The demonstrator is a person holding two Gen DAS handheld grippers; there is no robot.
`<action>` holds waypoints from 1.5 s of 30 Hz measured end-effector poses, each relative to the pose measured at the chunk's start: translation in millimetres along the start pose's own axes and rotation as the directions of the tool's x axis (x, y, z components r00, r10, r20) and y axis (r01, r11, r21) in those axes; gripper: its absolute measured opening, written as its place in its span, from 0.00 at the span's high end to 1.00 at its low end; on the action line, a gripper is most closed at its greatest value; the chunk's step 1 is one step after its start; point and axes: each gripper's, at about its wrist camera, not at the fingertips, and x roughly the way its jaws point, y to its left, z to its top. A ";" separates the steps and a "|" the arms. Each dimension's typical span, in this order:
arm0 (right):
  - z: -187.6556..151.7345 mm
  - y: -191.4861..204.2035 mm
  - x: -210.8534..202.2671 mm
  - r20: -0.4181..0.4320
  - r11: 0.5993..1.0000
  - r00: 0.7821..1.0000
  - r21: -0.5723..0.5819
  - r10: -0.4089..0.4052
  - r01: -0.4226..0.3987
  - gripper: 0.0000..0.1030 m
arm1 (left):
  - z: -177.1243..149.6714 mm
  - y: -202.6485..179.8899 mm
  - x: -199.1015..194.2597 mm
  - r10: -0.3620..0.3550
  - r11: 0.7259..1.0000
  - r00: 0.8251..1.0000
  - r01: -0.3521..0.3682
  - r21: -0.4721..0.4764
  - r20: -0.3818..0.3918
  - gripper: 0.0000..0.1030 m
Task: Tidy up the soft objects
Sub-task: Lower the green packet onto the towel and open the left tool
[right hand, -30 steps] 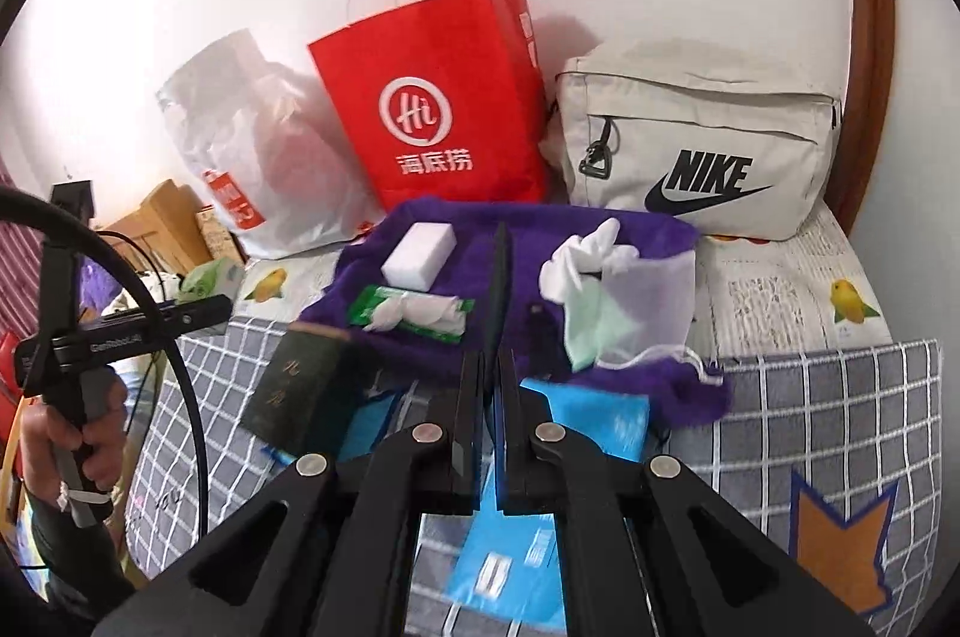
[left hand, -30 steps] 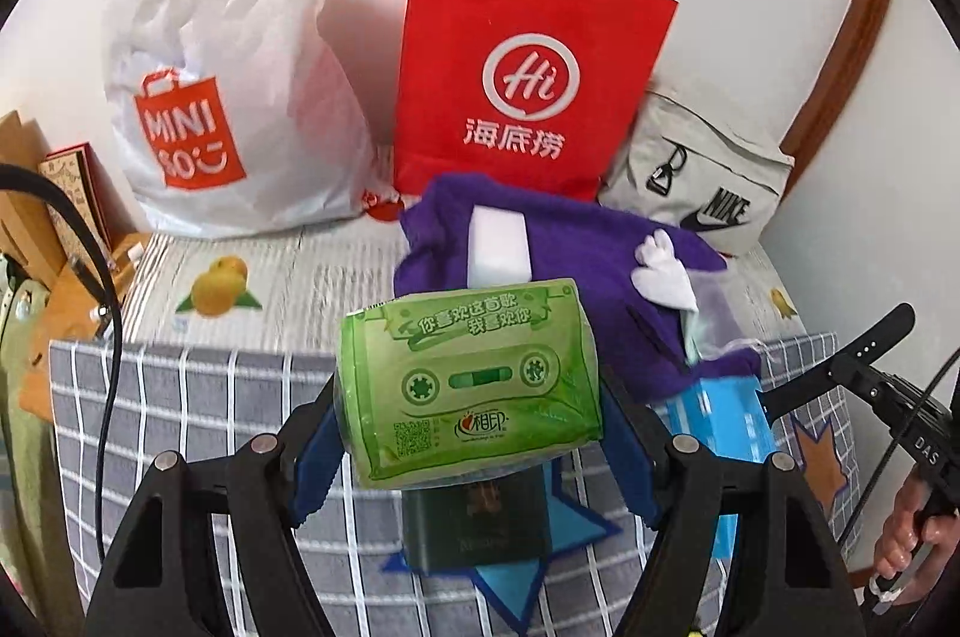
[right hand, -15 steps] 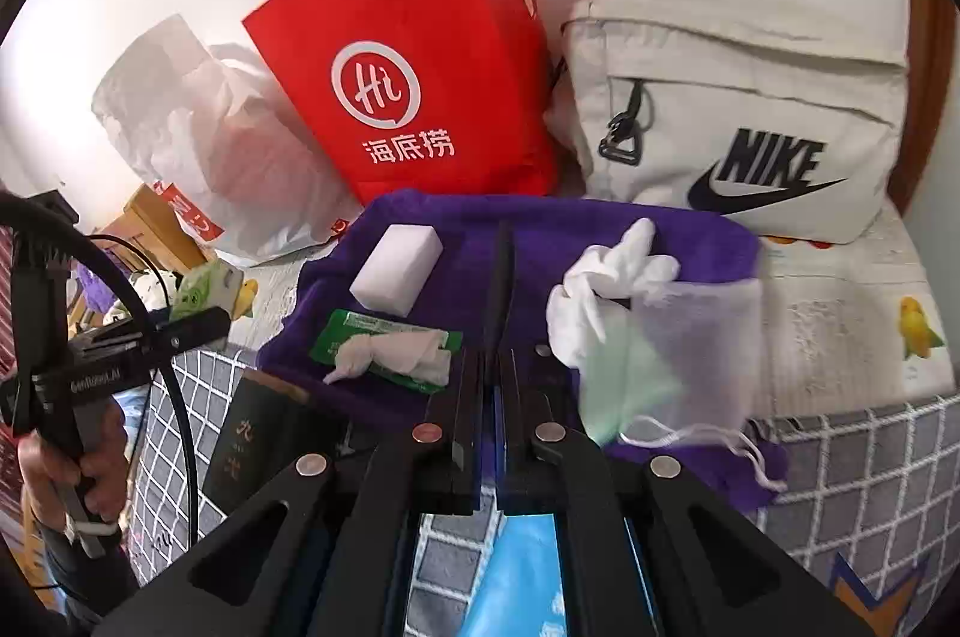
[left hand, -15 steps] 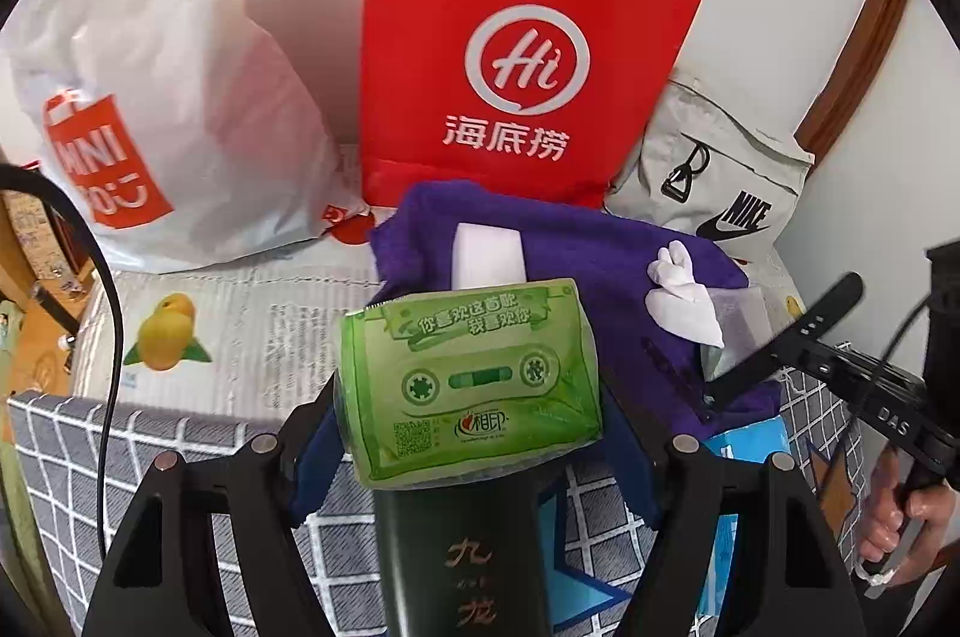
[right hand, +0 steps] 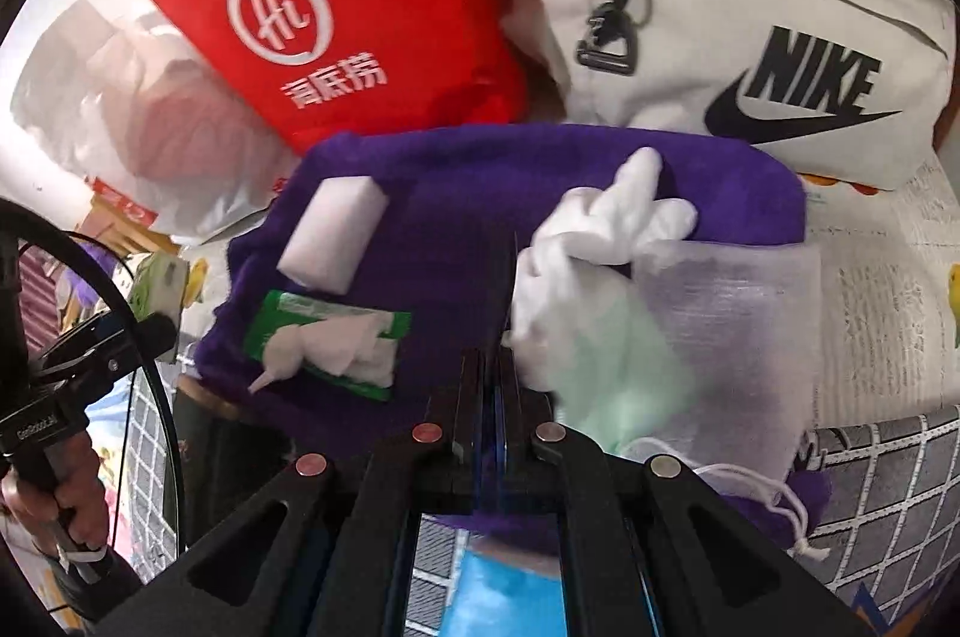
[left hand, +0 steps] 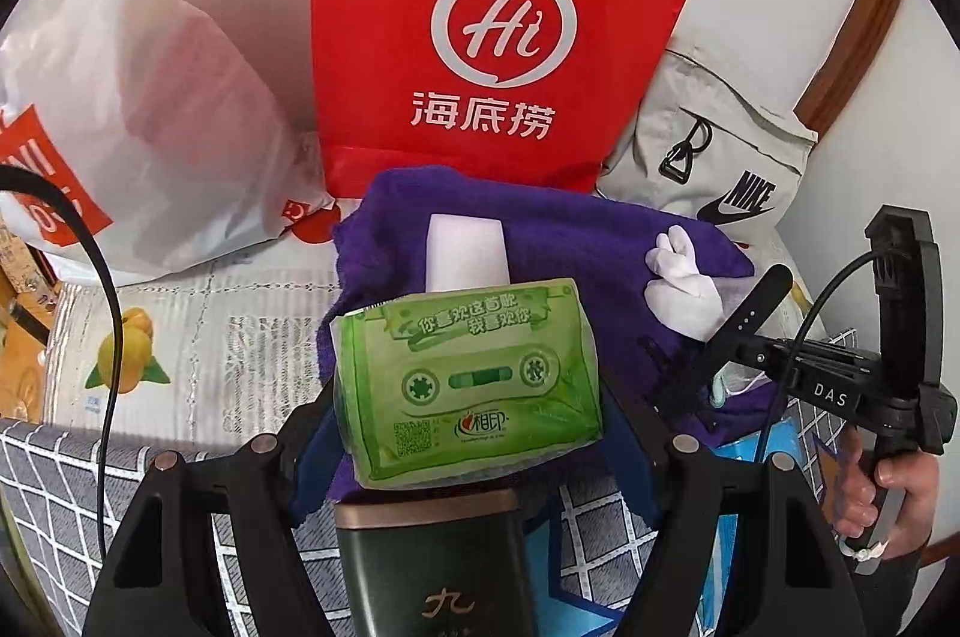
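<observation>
Progress: over the last second you carried the green tissue pack, gripped in your left claw, closer to the purple towel at frame centre; your right claw, shut and empty, closed in too, so set-down looks near

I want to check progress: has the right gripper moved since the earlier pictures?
Yes. The right gripper has moved forward, toward the purple towel and the white Nike bag; both now look larger and nearer in the right wrist view. Its jaws stay closed.
</observation>
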 end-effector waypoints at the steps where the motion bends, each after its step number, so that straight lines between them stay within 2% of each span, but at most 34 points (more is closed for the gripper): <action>1: 0.0 -0.7 0.5 0.003 1.000 1.000 -0.006 -0.009 0.009 0.97 | 0.7 -0.2 2.0 -0.004 1.000 1.000 0.004 0.001 -0.003 0.28; 8: 1.5 -9.4 8.4 -0.003 0.999 0.999 -0.011 -0.039 0.039 0.96 | 4.8 -13.2 19.3 -0.029 0.999 0.998 0.031 0.033 -0.046 0.28; 15: 0.5 -21.2 5.7 -0.013 0.999 0.999 -0.004 -0.036 0.036 0.89 | 8.6 -34.3 41.9 -0.066 0.995 0.993 0.072 0.062 -0.095 0.28; 17: -0.7 -23.7 1.1 -0.015 0.999 0.999 -0.009 -0.044 0.044 0.84 | 10.1 -40.0 48.1 -0.072 0.994 0.992 0.080 0.072 -0.104 0.28; 19: -2.0 -24.9 -5.6 -0.006 0.998 0.998 -0.018 -0.057 0.057 0.66 | 12.0 -45.8 53.7 -0.079 0.993 0.991 0.088 0.083 -0.108 0.28; 21: -3.3 -23.9 -12.2 0.007 0.996 0.997 -0.035 -0.082 0.082 0.53 | 13.4 -50.6 59.0 -0.082 0.991 0.990 0.093 0.095 -0.113 0.28; 30: -10.8 -19.9 -18.7 -0.010 0.978 0.981 -0.080 -0.196 0.194 0.52 | 17.3 -75.7 86.5 -0.057 0.986 0.988 0.078 0.146 -0.146 0.27; 34: -16.9 -17.0 -25.7 0.004 0.977 0.981 -0.086 -0.194 0.194 0.46 | 20.0 -79.3 97.2 -0.050 0.986 0.985 0.075 0.148 -0.166 0.27; 41: -24.7 -20.0 -42.3 0.028 0.979 0.981 -0.059 -0.194 0.196 0.45 | 21.9 -75.9 108.5 -0.040 0.989 0.978 0.069 0.131 -0.207 0.27; 45: -27.8 -20.3 -47.5 0.037 0.981 0.982 -0.039 -0.187 0.188 0.45 | 26.2 -77.0 109.4 -0.061 0.990 0.977 0.085 0.111 -0.203 0.13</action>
